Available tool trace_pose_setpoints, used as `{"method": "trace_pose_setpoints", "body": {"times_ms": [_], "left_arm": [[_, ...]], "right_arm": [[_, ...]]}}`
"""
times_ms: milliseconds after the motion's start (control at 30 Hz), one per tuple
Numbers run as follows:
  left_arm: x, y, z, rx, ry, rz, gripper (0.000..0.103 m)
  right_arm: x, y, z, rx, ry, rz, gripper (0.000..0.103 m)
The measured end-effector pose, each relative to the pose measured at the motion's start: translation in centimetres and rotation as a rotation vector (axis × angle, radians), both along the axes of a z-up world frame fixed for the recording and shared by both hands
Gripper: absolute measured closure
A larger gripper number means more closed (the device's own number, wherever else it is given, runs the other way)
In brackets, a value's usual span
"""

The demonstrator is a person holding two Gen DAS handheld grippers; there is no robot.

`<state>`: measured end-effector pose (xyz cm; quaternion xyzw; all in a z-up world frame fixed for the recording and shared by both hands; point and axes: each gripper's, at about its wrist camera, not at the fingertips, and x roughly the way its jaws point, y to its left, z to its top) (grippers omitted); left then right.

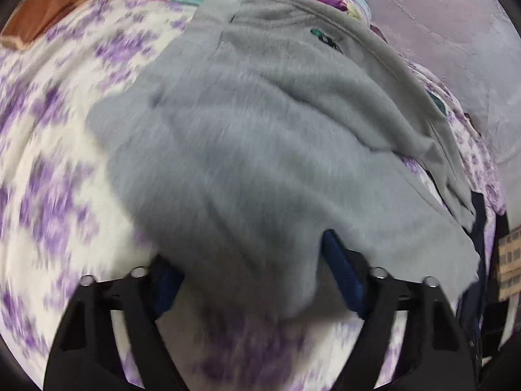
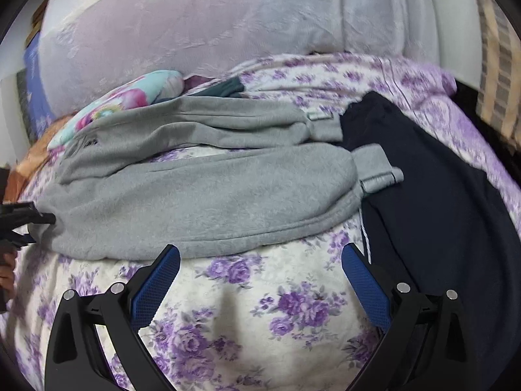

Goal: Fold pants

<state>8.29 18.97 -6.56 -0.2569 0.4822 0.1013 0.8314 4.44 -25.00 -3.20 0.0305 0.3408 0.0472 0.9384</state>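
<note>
Left gripper [image 1: 257, 280] fingers straddled a thick bunch of grey pants [image 1: 260, 150], grip unclear; right gripper [image 2: 260, 277] fingers spread, empty. Risk: bunch slipping, the fold skewing.

L claw [image 1: 250, 280] straddles bunched grey pants [image 1: 260, 150] on purple-floral bedsheet [image 1: 49, 176], pic blurry.

The left wrist camera is looking steeply down, close over the grey sweatpants [image 1: 247, 150] on the floral bedsheet [image 1: 58, 169]; the right wrist camera is facing across the bed from slightly farther back, sharing the same pants [image 2: 202, 195] and sheet.
</note>
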Motion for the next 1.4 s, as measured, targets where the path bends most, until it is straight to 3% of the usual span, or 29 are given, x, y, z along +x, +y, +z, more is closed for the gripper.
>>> {"method": "trace_pose_setpoints", "body": {"times_ms": [33, 100, 233, 300, 333, 367, 400, 500, 533, 567, 667, 800, 900, 967, 1033, 1067, 1100, 1133, 1167, 1200, 1233, 1300, 1333, 1400], "left_arm": [[0.8, -0.2, 0.4, 0.02, -0.011, -0.002, 0.063], [1.1, -0.7, 1.3, 0.043, -0.042, 0.003, 0.08], [0.1, -2.2, 3.9, 0.182, -0.142, 0.014, 0.081], [-0.1, -2.3, 4.3, 0.192, -0.161, 0.021, 0.081], [0.0, -2.4, 4.3, 0.194, -0.157, 0.02, 0.081], [0.1, -2.4, 4.2, 0.194, -0.151, 0.021, 0.081], [0.1, -2.3, 4.0, 0.189, -0.143, 0.024, 0.081], [0.1, -1.8, 3.3, 0.158, -0.129, 0.036, 0.081], [0.1, -1.7, 3.3, 0.149, -0.13, 0.041, 0.081], [0.1, -1.6, 3.2, 0.142, -0.133, 0.044, 0.081], [-1.0, -1.0, 4.1, 0.12, -0.162, 0.053, 0.082], [-5.0, -0.1, 7.6, 0.143, -0.24, 0.069, 0.085], [-9.7, 0.4, 9.8, 0.125, -0.3, 0.056, 0.085], [-12.6, 0.0, 10.0, 0.139, -0.298, 0.03, 0.085], [-14.6, -0.8, 8.7, 0.158, -0.243, -0.016, 0.082], [-15.3, -1.1, 7.6, 0.172, -0.203, -0.045, 0.079], [-15.7, -1.4, 6.6, 0.185, -0.162, -0.069, 0.071], [-16.1, -1.4, 5.3, 0.211, -0.111, -0.081, 0.059], [-16.5, -1.1, 4.4, 0.229, -0.077, -0.066, 0.052], [-16.8, -0.6, 4.0, 0.233, -0.057, -0.041, 0.038], [-17.3, 0.0, 4.2, 0.219, -0.057, -0.014, 0.033], [-18.1, 0.5, 5.9, 0.204, -0.102, -0.001, 0.031], [-18.3, 0.5, 7.0, 0.242, -0.126, 0.01, 0.028], [-18.5, 0.0, 8.8, 0.348, -0.175, 0.033, 0.017]], "right_arm": [[0.4, -0.9, -0.1, 0.028, 0.02, -0.026, 0.003], [1.2, -2.8, -0.3, 0.084, 0.053, -0.08, 0.003], [3.9, -5.9, -0.4, 0.184, 0.087, -0.146, 0.003], [6.2, -6.7, -1.2, 0.226, 0.142, -0.165, 0.01], [7.6, -6.9, -1.9, 0.256, 0.183, -0.16, 0.019], [8.7, -7.1, -2.6, 0.298, 0.218, -0.154, 0.036], [10.3, -7.2, -3.6, 0.362, 0.258, -0.138, 0.043], [12.9, -7.7, -5.0, 0.395, 0.268, -0.177, 0.046], [13.1, -7.6, -4.9, 0.394, 0.256, -0.186, 0.057], [13.4, -7.4, -4.7, 0.391, 0.253, -0.179, 0.087], [11.8, -7.0, -2.6, 0.43, 0.212, -0.102, 0.091], [4.2, -7.8, 2.7, 0.509, 0.093, 0.04, 0.091], [-1.0, -8.5, 4.8, 0.495, 0.05, 0.097, 0.09], [-4.1, -8.8, 4.2, 0.461, 0.091, 0.113, 0.087], [-5.5, -9.6, 2.3, 0.413, 0.163, 0.077, 0.083], [-5.8, -9.7, 1.1, 0.374, 0.219, 0.048, 0.073], [-5.7, -9.6, -0.5, 0.325, 0.279, 0.024, 0.065], [-5.8, -9.9, -2.0, 0.266, 0.338, -0.023, 0.052], [-5.8, -10.2, -2.4, 0.248, 0.345, -0.049, 0.051], [-5.7, -10.4, -2.3, 0.252, 0.337, -0.047, 0.05], [-5.8, -10.5, -1.3, 0.243, 0.307, -0.044, 0.047], [-6.0, -10.7, 1.4, 0.168, 0.194, -0.084, 0.032], [-6.3, -10.8, 2.4, 0.138, 0.147, -0.104, 0.024], [-6.6, -11.2, 5.3, 0.067, 0.009, -0.158, 0.017]]}}
